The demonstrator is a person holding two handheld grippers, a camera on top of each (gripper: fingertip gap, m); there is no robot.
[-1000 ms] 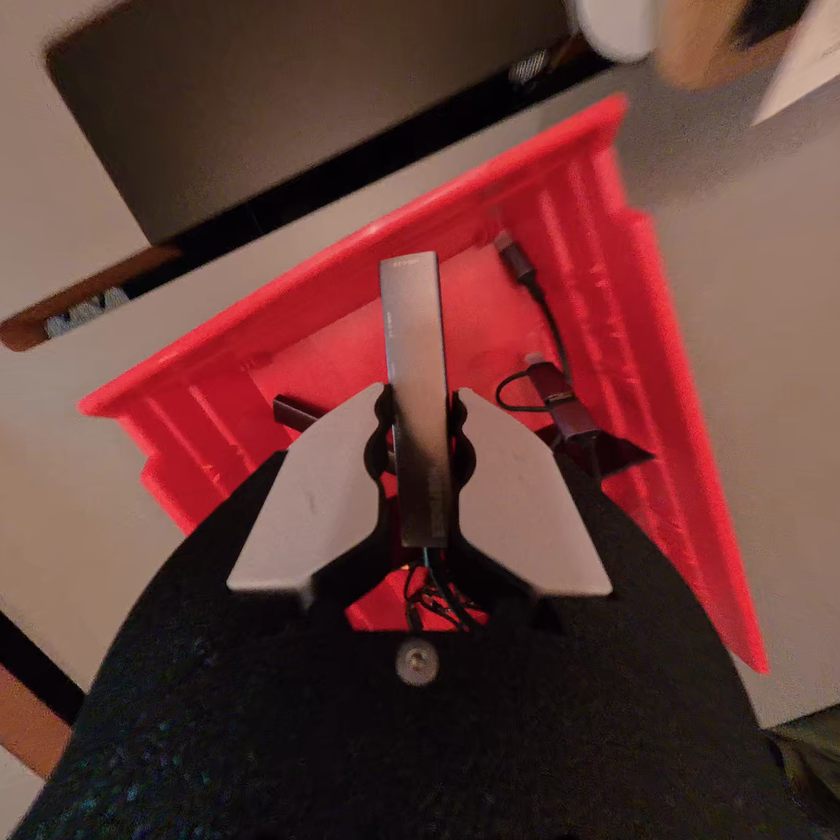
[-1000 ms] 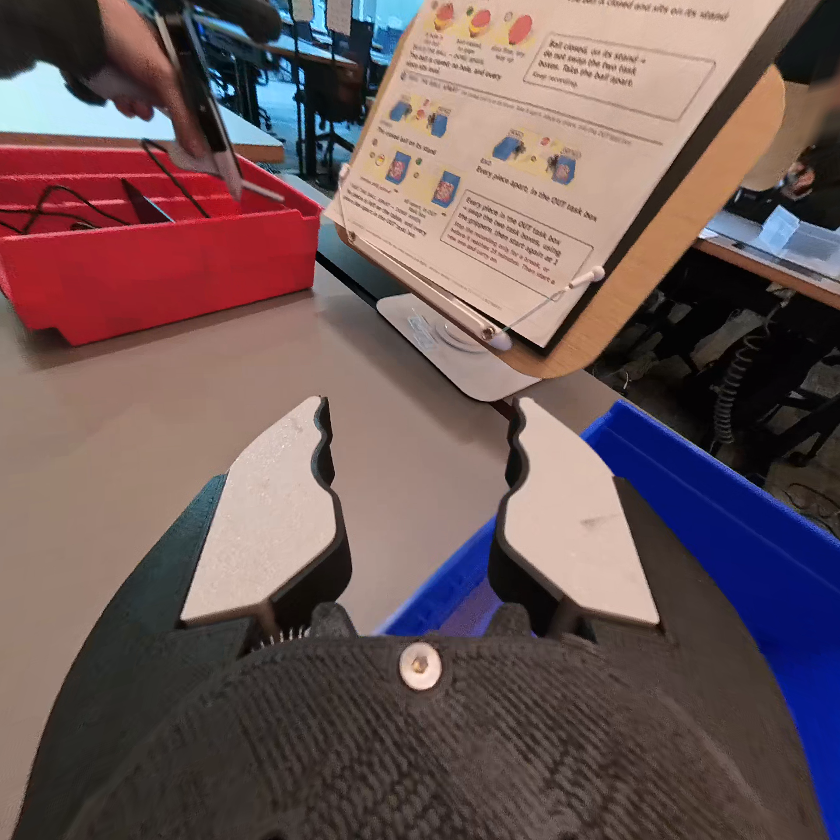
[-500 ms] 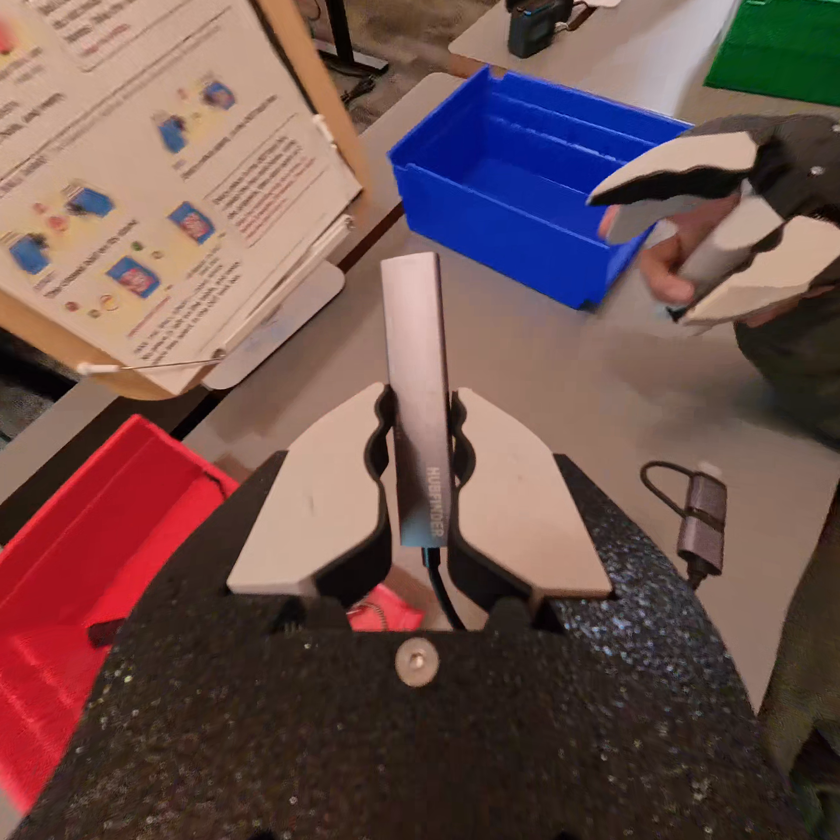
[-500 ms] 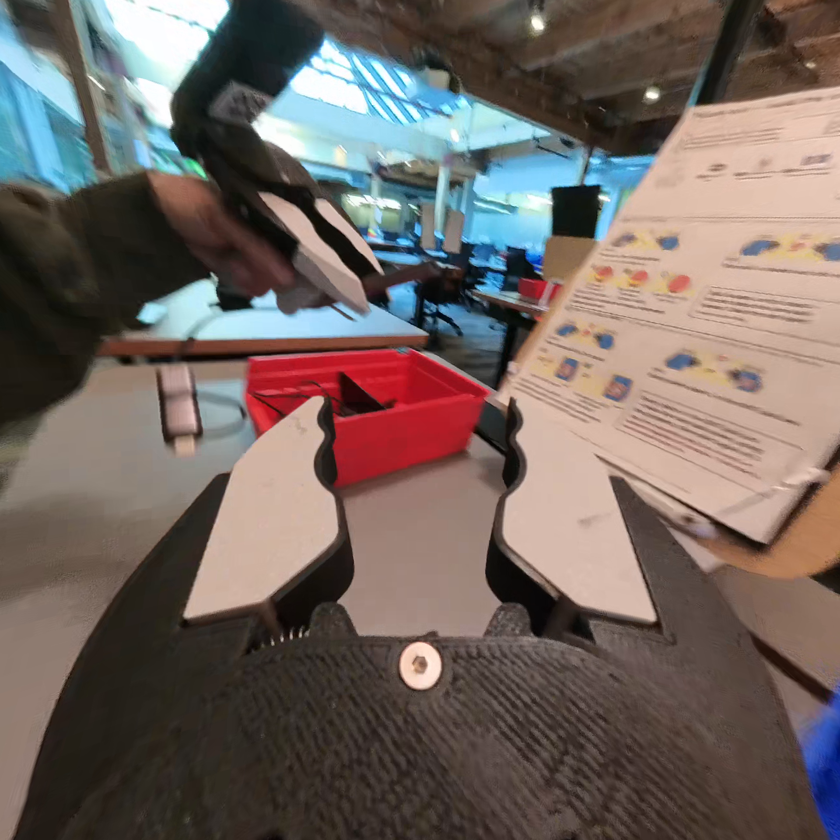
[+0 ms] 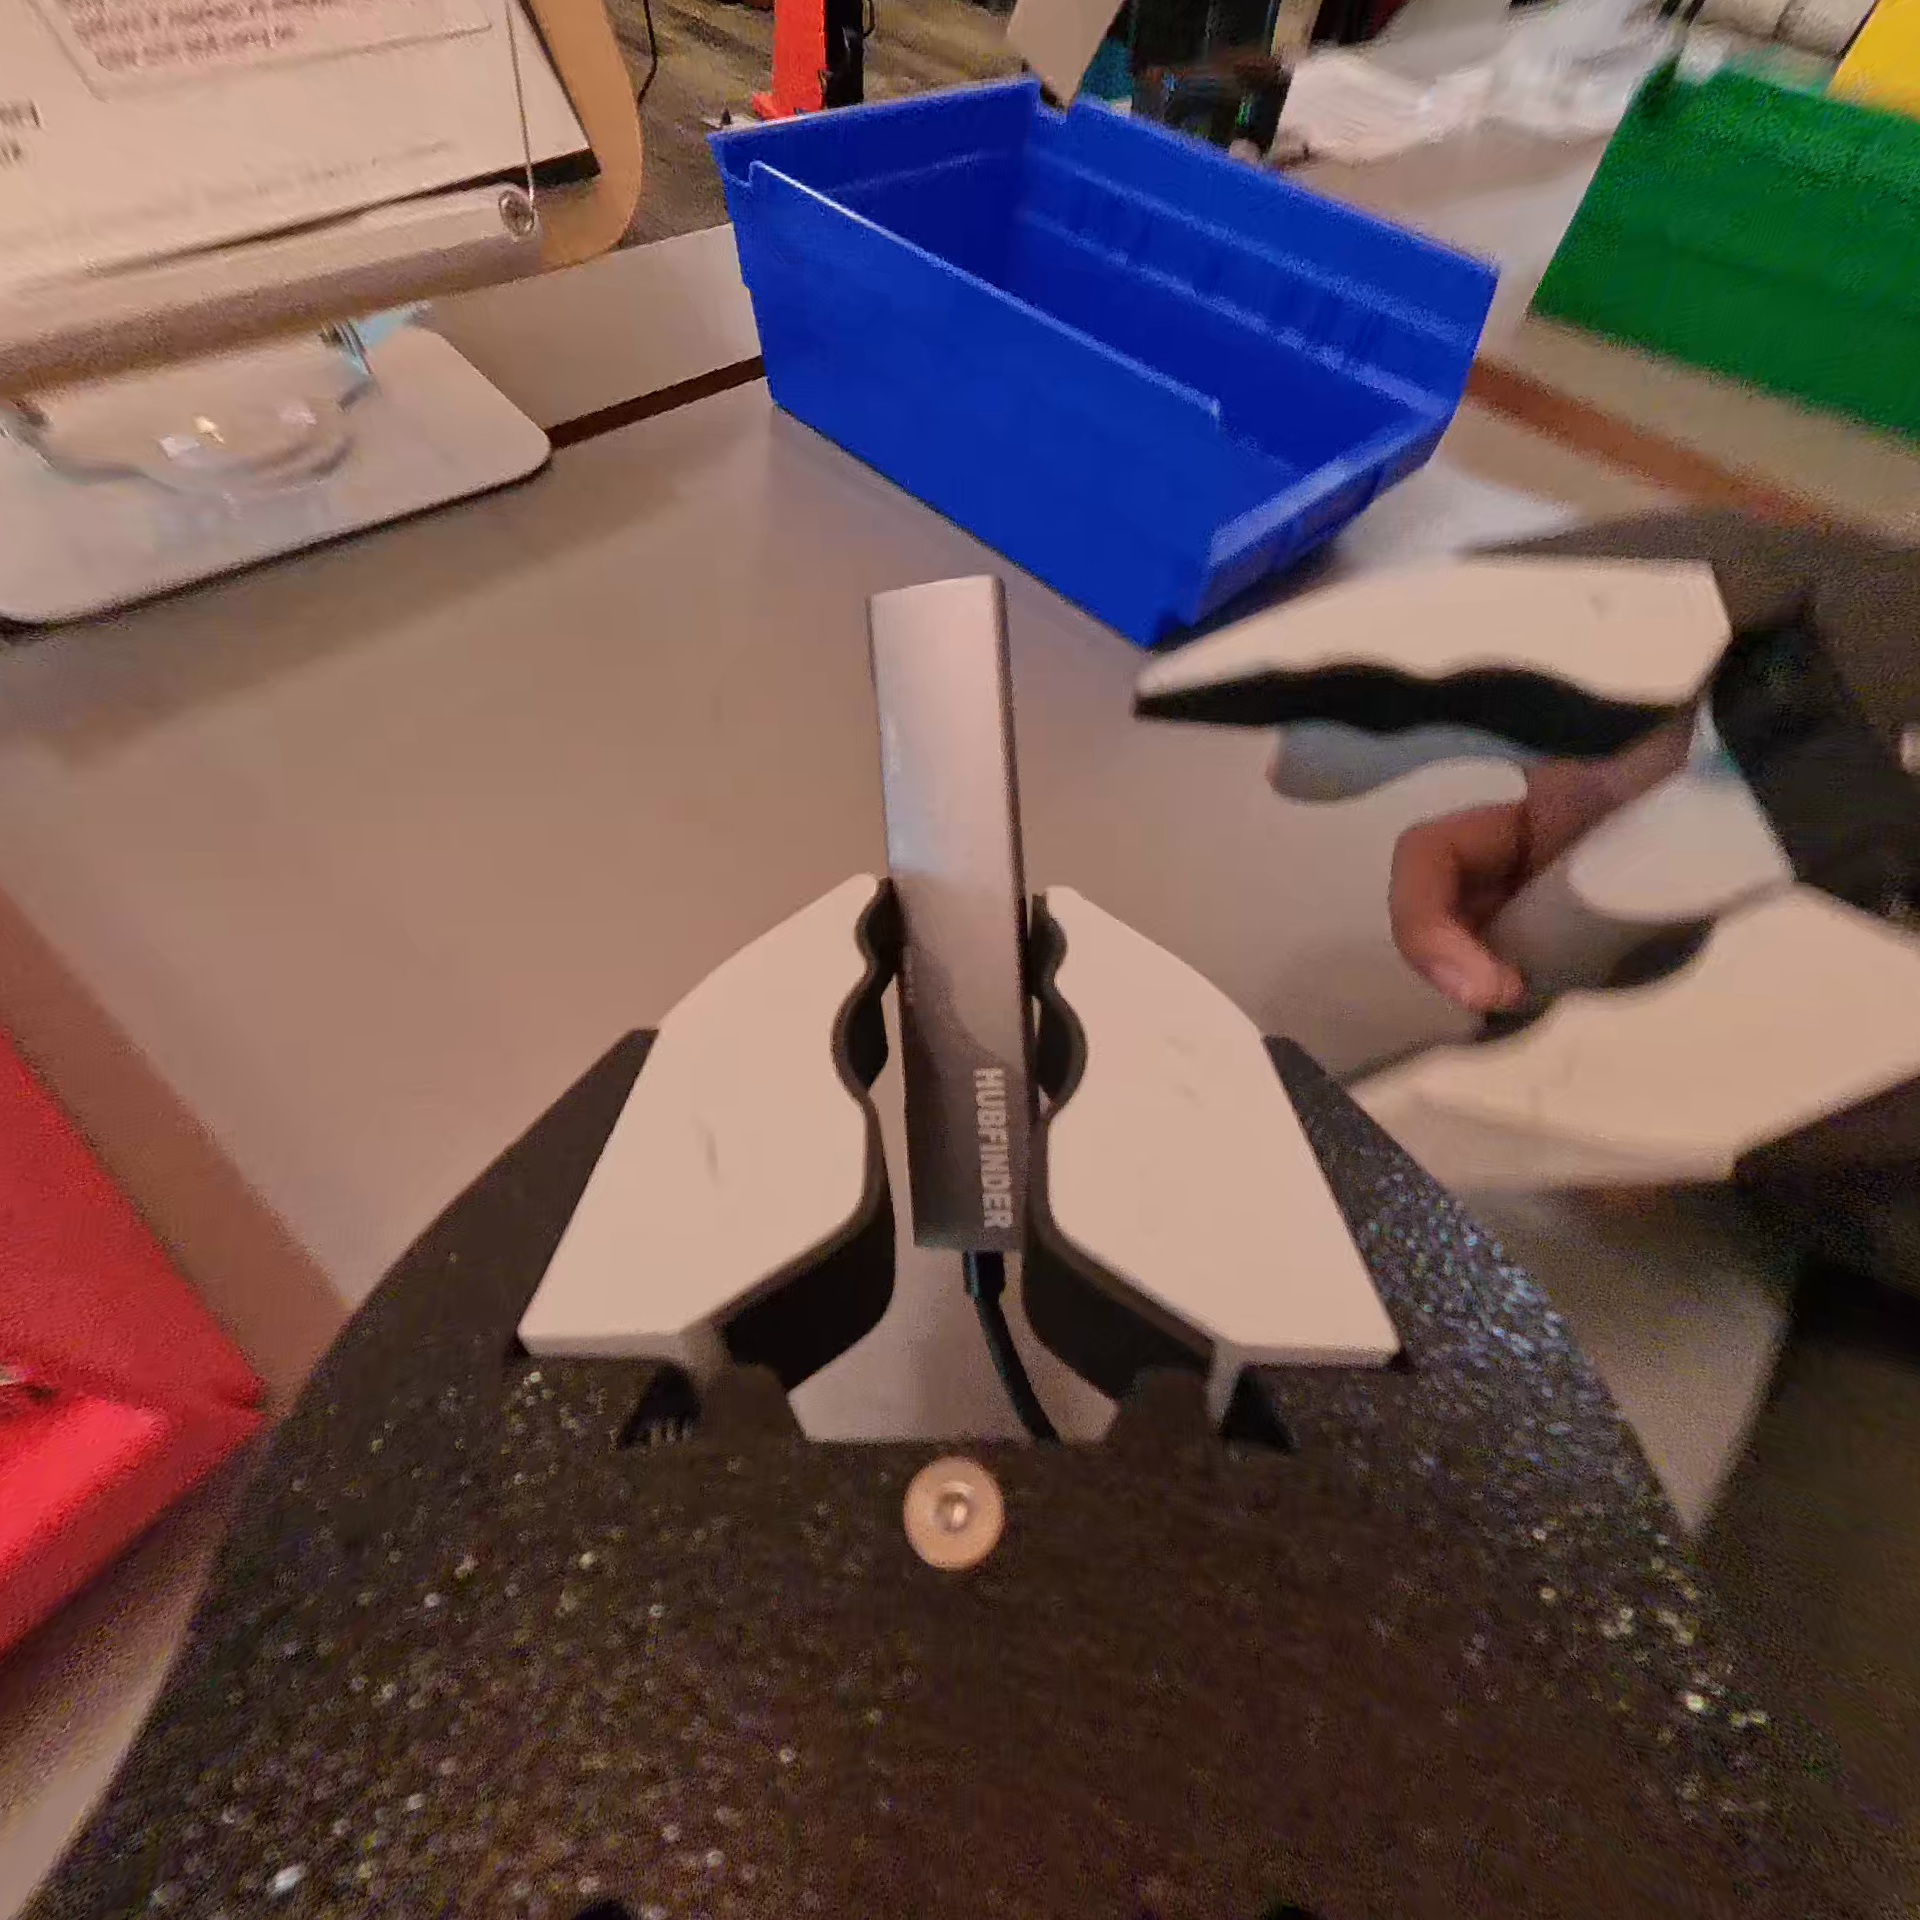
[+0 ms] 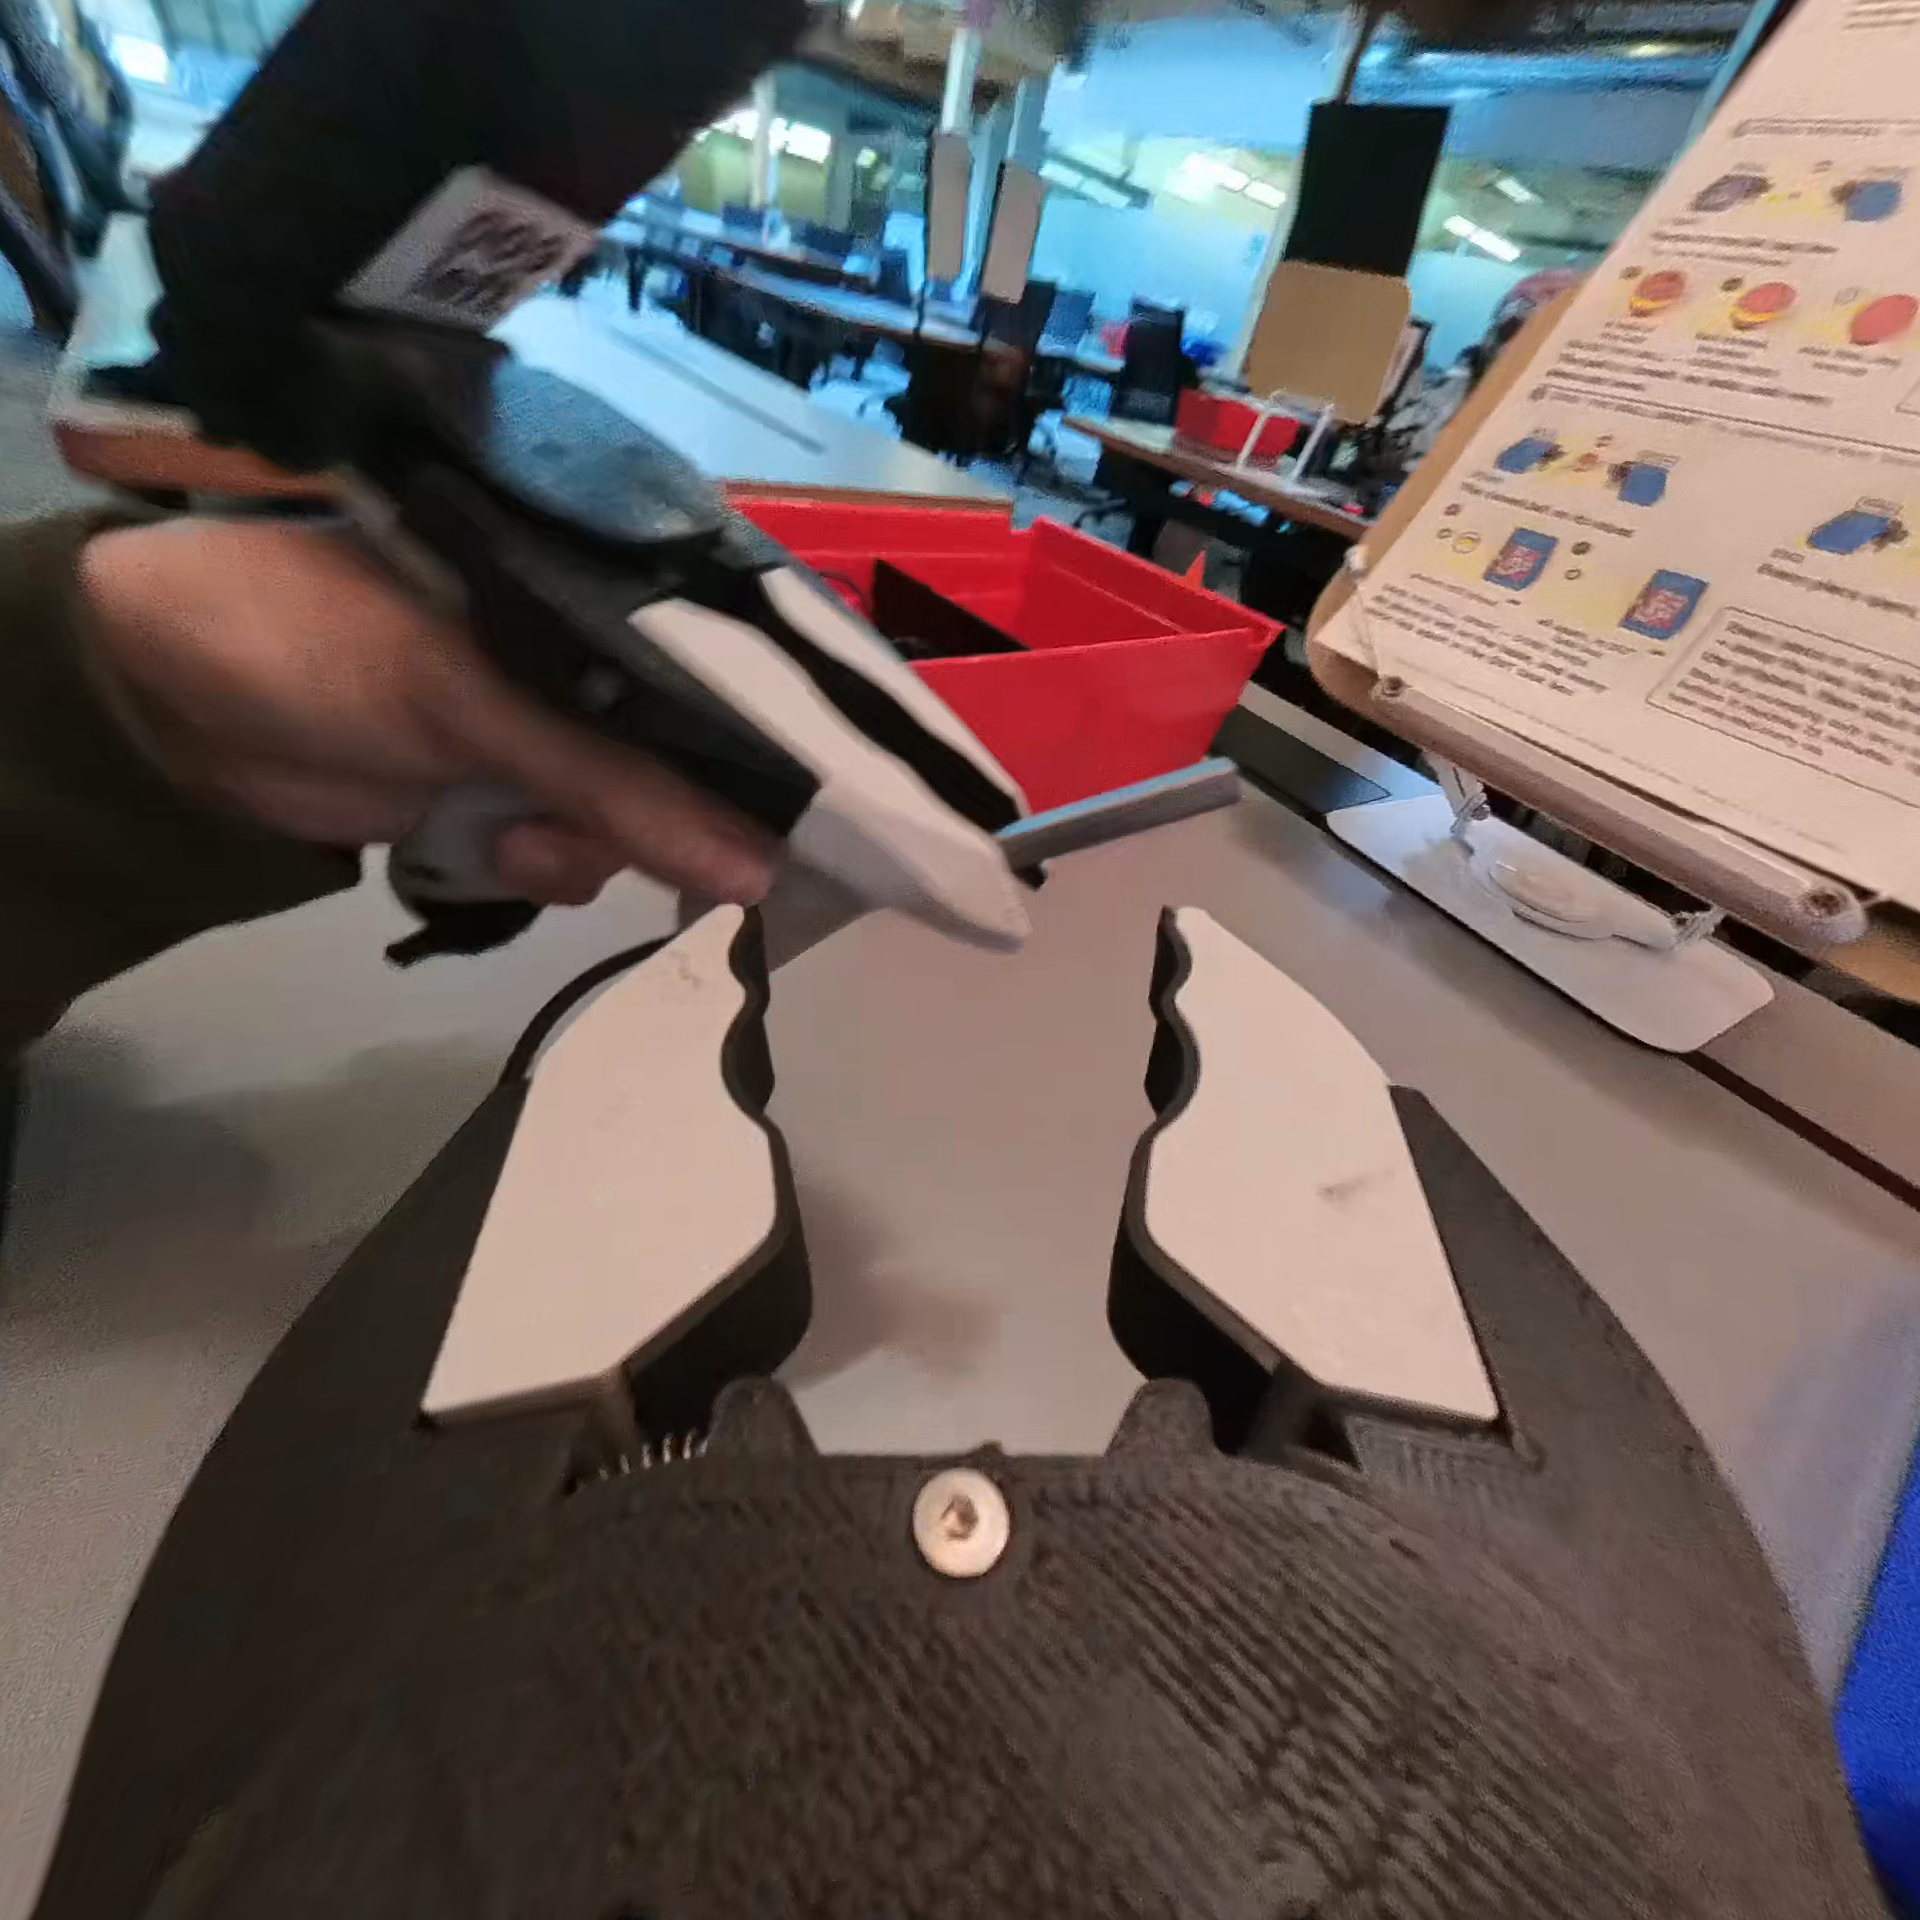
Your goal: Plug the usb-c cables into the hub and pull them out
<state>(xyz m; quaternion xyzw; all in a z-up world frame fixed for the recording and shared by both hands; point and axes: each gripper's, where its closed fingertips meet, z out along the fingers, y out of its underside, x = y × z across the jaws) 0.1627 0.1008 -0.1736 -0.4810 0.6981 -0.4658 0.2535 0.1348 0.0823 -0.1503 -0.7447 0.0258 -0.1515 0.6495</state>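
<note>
My left gripper (image 5: 956, 914) is shut on a slim dark grey hub (image 5: 951, 810), which sticks out forward between the fingers with its black cable trailing back. In the right wrist view the same hub (image 6: 1132, 805) pokes out of the left gripper (image 6: 997, 842) just above the grey table. My right gripper (image 6: 956, 935) is open and empty, a little above the table and close to the hub; it also shows in the left wrist view (image 5: 1247, 894) at the right, held by a hand. No usb-c cable plug is in view.
A blue bin (image 5: 997, 416) stands on the table ahead in the left wrist view. A red bin (image 6: 1101, 707) with a black divider sits behind the hub. An instruction sheet on a wooden stand (image 6: 1662, 520) is at the right, on a white base (image 5: 260, 468). Tip to tip, the grippers are about 4 centimeters apart.
My left gripper carried the hub out of the red bin and swung over the table toward the blue bin. My right gripper turned left and closed in on the hub, still open.
</note>
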